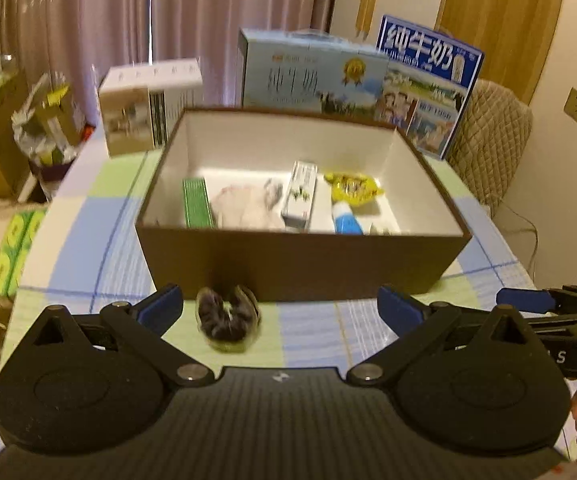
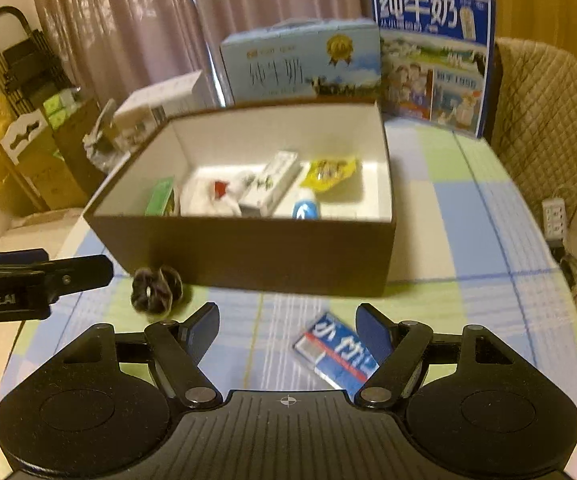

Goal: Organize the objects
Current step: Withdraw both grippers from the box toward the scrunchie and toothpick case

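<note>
I see the table (image 1: 88, 240) under a checked cloth of blue, green and white, and on it, in the middle, a brown box (image 1: 304, 264) with a white inside and no lid on. Behind the box stand two milk cartons (image 1: 312, 72), a pale blue one and a darker blue one (image 2: 432, 56) to its right, and a smaller white carton (image 1: 148, 108) to the left. A padded chair (image 2: 548, 120) stands at the table's far right corner.

Inside the box I can make out a green packet (image 1: 197, 204) at the left, a crumpled white bag (image 1: 248, 204), a white carton lying lengthwise (image 1: 300, 196), a yellow packet (image 1: 354, 188) and a blue-and-white tube (image 1: 346, 222) below it.

My left gripper (image 1: 280, 304) has its fingers spread wide, holding nothing. A dark hair scrunchie (image 1: 228, 320) lies on the cloth between them, nearer the left finger, just in front of the box's near wall.

My right gripper (image 2: 286, 324) is likewise released and empty. A small blue-and-white packet (image 2: 336, 352) lies on the cloth close against its right finger; I cannot tell whether they touch. From the right wrist view the scrunchie sits left of the gripper, near the box's corner.
</note>
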`<state>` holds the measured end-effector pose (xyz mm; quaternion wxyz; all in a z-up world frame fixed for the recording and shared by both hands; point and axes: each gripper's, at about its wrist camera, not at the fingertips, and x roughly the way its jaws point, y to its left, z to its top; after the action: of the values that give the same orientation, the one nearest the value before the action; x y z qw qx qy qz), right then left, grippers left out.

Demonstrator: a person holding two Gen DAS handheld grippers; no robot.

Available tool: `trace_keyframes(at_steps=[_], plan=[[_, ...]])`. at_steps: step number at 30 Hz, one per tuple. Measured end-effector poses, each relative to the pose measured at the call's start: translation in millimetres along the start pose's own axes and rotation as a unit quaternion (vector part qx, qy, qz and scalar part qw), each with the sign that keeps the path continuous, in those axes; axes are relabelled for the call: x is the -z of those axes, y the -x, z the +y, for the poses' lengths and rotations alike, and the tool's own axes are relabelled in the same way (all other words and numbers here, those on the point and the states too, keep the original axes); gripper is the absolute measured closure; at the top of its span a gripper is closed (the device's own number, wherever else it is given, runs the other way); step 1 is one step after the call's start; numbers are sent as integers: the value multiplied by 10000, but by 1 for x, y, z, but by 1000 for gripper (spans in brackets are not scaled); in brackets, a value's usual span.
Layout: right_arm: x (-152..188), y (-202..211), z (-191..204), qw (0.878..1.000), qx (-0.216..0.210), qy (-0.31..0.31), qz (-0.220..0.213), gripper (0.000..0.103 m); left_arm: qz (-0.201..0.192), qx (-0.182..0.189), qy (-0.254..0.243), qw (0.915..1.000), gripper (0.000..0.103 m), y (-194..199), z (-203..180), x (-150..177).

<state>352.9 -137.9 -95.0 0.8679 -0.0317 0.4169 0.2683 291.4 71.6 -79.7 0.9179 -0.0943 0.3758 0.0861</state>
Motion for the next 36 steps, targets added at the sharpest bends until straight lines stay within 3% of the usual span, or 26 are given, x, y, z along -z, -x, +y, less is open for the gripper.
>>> trace_keyframes(at_steps=[19,26,36], plan=[[20,-45,-13,9975,49,21,709,31,595,-275,-16,9979,1,-46,15,26],[19,-53,-25,9977,187,-7,655,31,696,-339,-228,9967,1,-56,10,29],[14,-61,-27,9990,-17,143,422,31,776,-392,-286,9958,1,-65,13,31]])
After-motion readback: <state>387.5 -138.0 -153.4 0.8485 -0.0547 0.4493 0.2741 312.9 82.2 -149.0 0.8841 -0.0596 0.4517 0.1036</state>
